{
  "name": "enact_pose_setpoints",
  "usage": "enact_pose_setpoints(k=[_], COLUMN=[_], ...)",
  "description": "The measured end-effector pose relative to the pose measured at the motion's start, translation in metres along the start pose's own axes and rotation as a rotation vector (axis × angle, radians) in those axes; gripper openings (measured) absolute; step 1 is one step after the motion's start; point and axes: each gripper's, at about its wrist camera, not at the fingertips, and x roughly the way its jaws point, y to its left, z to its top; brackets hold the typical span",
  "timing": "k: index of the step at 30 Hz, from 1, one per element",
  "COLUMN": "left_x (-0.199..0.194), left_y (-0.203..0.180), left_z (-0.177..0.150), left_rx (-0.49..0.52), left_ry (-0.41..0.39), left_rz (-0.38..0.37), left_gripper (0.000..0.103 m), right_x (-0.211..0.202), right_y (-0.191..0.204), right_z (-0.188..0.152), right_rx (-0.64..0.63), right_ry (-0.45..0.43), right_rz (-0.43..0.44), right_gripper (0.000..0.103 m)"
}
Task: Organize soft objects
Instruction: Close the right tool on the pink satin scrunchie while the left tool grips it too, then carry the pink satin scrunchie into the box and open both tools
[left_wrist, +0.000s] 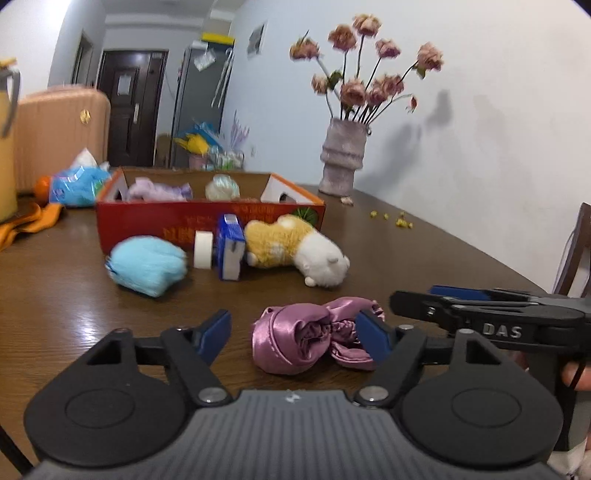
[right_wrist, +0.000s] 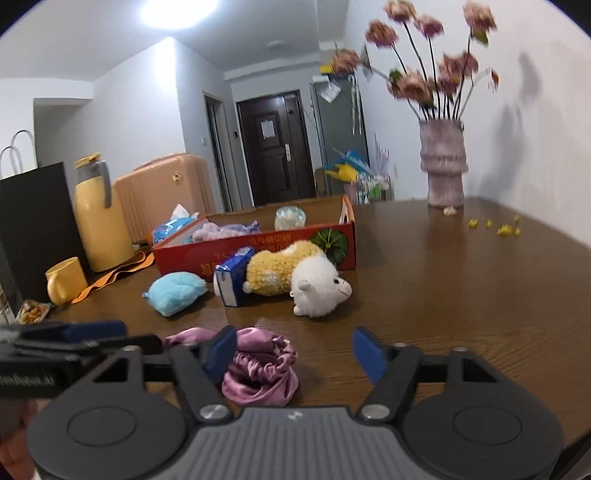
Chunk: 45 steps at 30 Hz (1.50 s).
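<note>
Left wrist view shows the left gripper (left_wrist: 295, 336) partly open around the pink satin cloth (left_wrist: 306, 338) on the table (left_wrist: 424, 254), not squeezing yet; next it should pinch and carry it toward twelve o'clock, into the red box (left_wrist: 207, 221)

Both grippers, left gripper (left_wrist: 295, 334) & right gripper (right_wrist: 295, 354), look alike: black plastic linkage arms w/ silver screws, round black discs at the base, ribbed grey centre plate, blue pads (left_wrist: 213, 334) on the fingertips. Right one's side reads "DAS" in grey letters.
</note>
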Motion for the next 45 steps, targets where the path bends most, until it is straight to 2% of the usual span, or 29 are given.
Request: enact_pose_setpoints(k=[2, 4, 6, 11, 15, 20, 23, 27, 31, 34, 36, 39, 42, 45], left_x=[0.015, 0.027, 0.035, 0.038, 0.037, 0.033, 0.021, 0.011, 0.024, 0.055, 0.088, 0.142, 0.199, 0.246], left_y=[0.004, 0.008, 0.013, 0.019, 0.015, 0.013, 0.009, 0.011, 0.029, 0.046, 0.062, 0.084, 0.105, 0.122], left_z=[-0.001, -0.003, -0.005, -0.006, -0.006, -0.003, 0.006, 0.033, 0.081, 0.129, 0.163, 0.195, 0.209, 0.207], left_rx=[-0.026, -0.044, -0.061, -0.091, -0.075, -0.072, -0.07, -0.076, -0.153, -0.143, -0.141, -0.131, -0.138, -0.126], left_ry=[0.025, 0.065, 0.094, 0.098, 0.102, 0.106, 0.076, 0.023, 0.019, 0.007, 0.021, 0.057, 0.116, 0.203], left_rz=[-0.018, -0.03, -0.029, -0.052, -0.046, -0.036, -0.045, -0.072, -0.124, -0.113, -0.063, 0.011, 0.081, 0.144], left_gripper=[0.063, 0.039, 0.03, 0.023, 0.021, 0.018, 0.017, 0.017, 0.017, 0.016, 0.016, 0.015, 0.015, 0.015], right_x=[0.015, 0.031, 0.04, 0.051, 0.057, 0.054, 0.043, 0.034, 0.047, 0.081, 0.115, 0.18, 0.256, 0.321], right_y=[-0.004, -0.007, -0.01, -0.009, 0.0, -0.003, -0.004, -0.004, -0.001, -0.002, -0.001, 0.001, 0.0, -0.002], right_z=[-0.001, -0.005, -0.007, -0.007, -0.01, -0.006, 0.003, 0.026, 0.073, 0.121, 0.151, 0.19, 0.215, 0.22], right_rx=[0.01, 0.019, 0.036, 0.043, -0.024, 0.002, 0.011, -0.003, -0.078, -0.11, -0.119, -0.126, -0.115, -0.078], right_ry=[0.034, 0.078, 0.098, 0.114, 0.123, 0.117, 0.076, 0.021, -0.035, -0.028, 0.006, 0.085, 0.204, 0.331], right_rz=[0.0, 0.0, 0.017, 0.061, 0.047, 0.063, 0.082, 0.109, 0.116, 0.127, 0.137, 0.134, 0.099, 0.079], right_gripper=[0.046, 0.039, 0.033, 0.01, 0.008, 0.006, 0.006, 0.006, 0.006, 0.006, 0.006, 0.006, 0.006, 0.006])
